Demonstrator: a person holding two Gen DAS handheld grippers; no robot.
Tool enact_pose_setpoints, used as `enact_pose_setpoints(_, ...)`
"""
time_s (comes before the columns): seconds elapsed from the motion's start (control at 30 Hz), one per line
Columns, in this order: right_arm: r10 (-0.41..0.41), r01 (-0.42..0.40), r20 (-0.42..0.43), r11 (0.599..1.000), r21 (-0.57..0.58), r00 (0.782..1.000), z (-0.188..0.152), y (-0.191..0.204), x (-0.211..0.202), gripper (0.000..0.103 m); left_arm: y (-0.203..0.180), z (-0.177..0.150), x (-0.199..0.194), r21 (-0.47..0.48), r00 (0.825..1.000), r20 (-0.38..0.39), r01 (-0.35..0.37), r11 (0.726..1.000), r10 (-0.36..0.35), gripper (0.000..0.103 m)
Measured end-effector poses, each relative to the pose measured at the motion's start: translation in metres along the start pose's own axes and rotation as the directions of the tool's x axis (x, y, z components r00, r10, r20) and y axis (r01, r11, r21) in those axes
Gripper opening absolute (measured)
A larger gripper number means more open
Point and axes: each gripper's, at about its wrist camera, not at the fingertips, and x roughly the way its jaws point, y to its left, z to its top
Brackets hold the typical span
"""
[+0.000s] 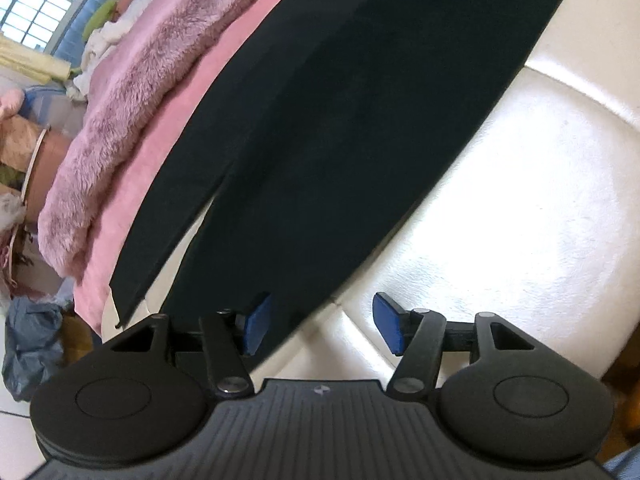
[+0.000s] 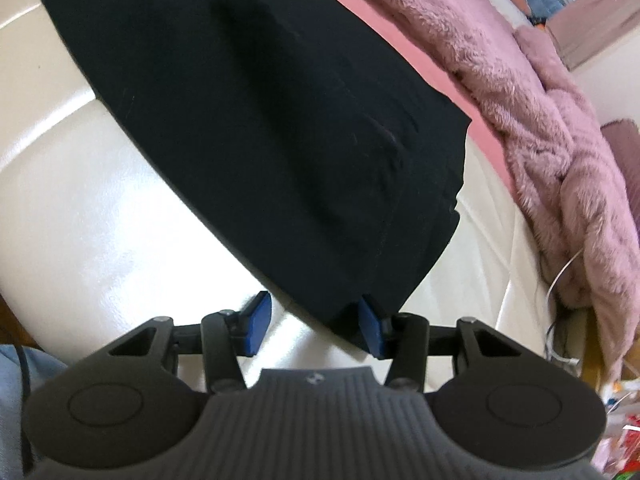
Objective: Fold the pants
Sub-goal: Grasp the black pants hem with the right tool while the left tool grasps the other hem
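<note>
Black pants [image 1: 340, 120] lie flat on a glossy white cushioned surface [image 1: 520, 200]. The left wrist view shows the leg ends, with a narrow slit between the two hems. My left gripper [image 1: 322, 324] is open just above the near hem; the fabric's edge runs between its blue pads [image 1: 256, 324], close to the left one. The right wrist view shows the wider end of the pants [image 2: 260, 140]. My right gripper [image 2: 314, 326] is open, with the near corner of that end between its pads, against the right pad [image 2: 372, 330]. Only that pad touches cloth.
A fluffy pink blanket [image 1: 140, 100] [image 2: 560, 140] and a pink sheet [image 1: 180, 120] border the pants' far side. A grey plastic bag [image 1: 32, 344] lies on the floor at left. A white cable [image 2: 560, 276] hangs by the surface's right edge [image 2: 516, 280]. A light blue sleeve [image 2: 12, 380] shows at lower left.
</note>
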Motion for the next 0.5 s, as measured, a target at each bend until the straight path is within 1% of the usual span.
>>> enact_pose_setpoints(0.13,-0.021,0.021,0.009,0.998,-0.057,1.000,0.002,0.010,-0.002,0.039,0.003,0.002,0.005,0.035,0.999,0.015,-0.035,0.999,0.035,0.068)
enact_pose_setpoints(0.17,-0.025,0.025,0.009,0.996,-0.083,1.000,0.002,0.013,-0.002,0.039,0.004,0.001,0.006,0.044,0.999,0.014,-0.051,0.998,0.051,0.066)
enact_pose_setpoints(0.2,-0.031,0.032,0.011,0.993,-0.112,0.999,0.002,0.015,-0.003,0.038,0.005,0.001,0.009,0.054,0.997,0.005,-0.071,0.996,0.071,0.057)
enact_pose_setpoints(0.23,-0.036,0.037,0.009,0.990,-0.137,0.999,0.002,0.017,-0.004,0.038,0.004,0.000,0.013,0.072,0.995,-0.018,-0.093,0.993,0.095,0.050)
enact_pose_setpoints(0.27,-0.039,0.040,0.009,0.987,-0.156,0.999,0.001,0.018,-0.005,0.038,0.004,-0.001,0.016,0.090,0.995,-0.031,-0.096,0.991,0.099,0.050)
enact_pose_setpoints(0.3,-0.040,0.042,0.011,0.984,-0.174,0.999,0.000,0.020,-0.005,0.037,0.003,-0.002,0.017,0.101,0.995,-0.025,-0.098,0.990,0.101,0.050)
enact_pose_setpoints(0.43,-0.036,0.041,0.022,0.969,-0.242,0.999,0.000,0.029,-0.005,0.030,-0.007,-0.003,0.018,0.137,0.992,-0.014,-0.122,0.983,0.125,0.042)
enact_pose_setpoints(0.5,-0.044,0.052,0.032,0.957,-0.285,0.998,0.000,0.035,-0.004,0.030,-0.013,-0.005,0.015,0.136,0.990,-0.010,-0.141,0.981,0.143,0.039)
